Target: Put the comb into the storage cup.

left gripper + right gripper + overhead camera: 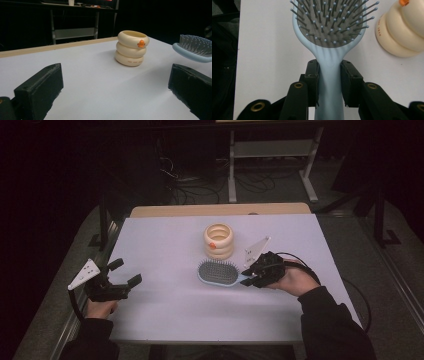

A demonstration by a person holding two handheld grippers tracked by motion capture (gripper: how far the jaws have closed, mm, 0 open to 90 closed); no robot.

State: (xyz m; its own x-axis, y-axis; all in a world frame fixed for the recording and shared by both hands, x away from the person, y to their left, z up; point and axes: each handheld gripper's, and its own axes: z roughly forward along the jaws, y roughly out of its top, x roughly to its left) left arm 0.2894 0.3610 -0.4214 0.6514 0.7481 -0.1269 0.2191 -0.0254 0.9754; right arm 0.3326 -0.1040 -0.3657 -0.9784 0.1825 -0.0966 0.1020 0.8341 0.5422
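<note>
While my right gripper point(329, 75) clamps the hairbrush point(328, 30) handle | left gripper point(122, 279) wide open, empty | cup point(131, 48) lettering unreadable.

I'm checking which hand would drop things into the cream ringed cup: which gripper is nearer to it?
Right. The right gripper, shut on the hairbrush handle, sits just beside the cream ringed cup, toward the person. The left gripper stands open, far off at the table's left edge.

White worktop point(165, 310) with pale wooden strip along far edge, cream ringed duck-face cup point(218, 241) standing upright near centre, surface otherwise matte
</note>
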